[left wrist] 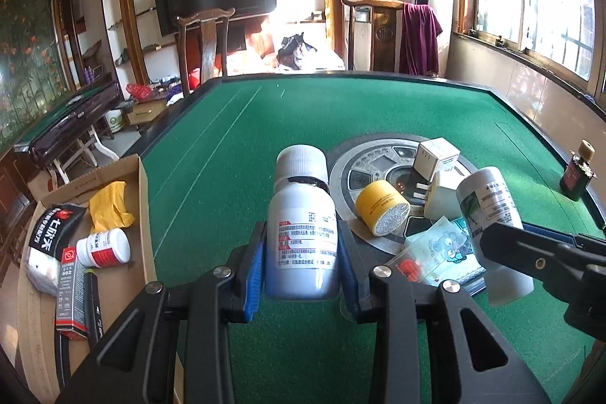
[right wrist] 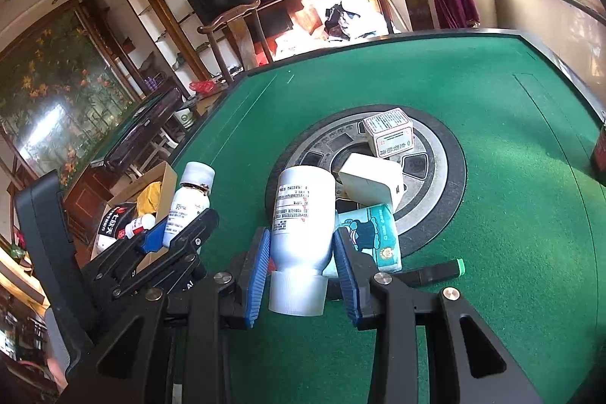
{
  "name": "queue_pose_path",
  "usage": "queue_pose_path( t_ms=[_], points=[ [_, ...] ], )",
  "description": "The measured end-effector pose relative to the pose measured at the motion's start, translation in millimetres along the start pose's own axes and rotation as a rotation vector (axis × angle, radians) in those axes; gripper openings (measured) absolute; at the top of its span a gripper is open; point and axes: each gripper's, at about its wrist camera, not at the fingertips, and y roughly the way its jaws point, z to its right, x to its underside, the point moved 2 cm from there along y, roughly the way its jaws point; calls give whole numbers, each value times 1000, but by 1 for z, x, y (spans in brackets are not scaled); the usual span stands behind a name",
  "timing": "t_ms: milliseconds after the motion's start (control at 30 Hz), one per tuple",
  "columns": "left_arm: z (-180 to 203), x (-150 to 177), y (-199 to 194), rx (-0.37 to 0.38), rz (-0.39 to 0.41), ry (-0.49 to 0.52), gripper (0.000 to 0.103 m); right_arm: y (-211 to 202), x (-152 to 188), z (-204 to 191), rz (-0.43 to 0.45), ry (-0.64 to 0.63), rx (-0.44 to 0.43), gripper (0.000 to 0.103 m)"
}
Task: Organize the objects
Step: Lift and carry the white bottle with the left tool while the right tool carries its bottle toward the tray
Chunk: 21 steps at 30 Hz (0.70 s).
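A: Left gripper [left wrist: 302,265]? 
B: Clamped on capped bottle [left wrist: 301,226], ctr frame, above green table [left wrist: 235,146]. Box [left wrist: 142,214] lower left. 
A: Right gripper [right wrist: 302,269]? 
B: Gripping white bottle [right wrist: 301,214], cap toward cam, ctr frame.

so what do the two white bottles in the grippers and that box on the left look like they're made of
Bottle in the left gripper: white bottle, probably opaque plastic, semi-gloss, ribbed screw cap, paper label.
Bottle in the right gripper: capped bottle, likely the same smooth plastic, soft sheen, printed label.
Box: brown cardboard by its raw tan edge and matte flaps.
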Motion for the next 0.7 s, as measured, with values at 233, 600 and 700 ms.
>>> queue_pose_path(
  t_ms=[233,600,700],
  points=[
    [1,-3,-10,-25,55,9,33,-2,0,-2,16,-16,9,37],
    [-1,-4,-28,-56,131,-12,33,-8,2,-11,45,-39,16,38],
    [-5,0,-35,-52,140,-29,33,-9,5,-19,49,-60,12,38]
  ],
)
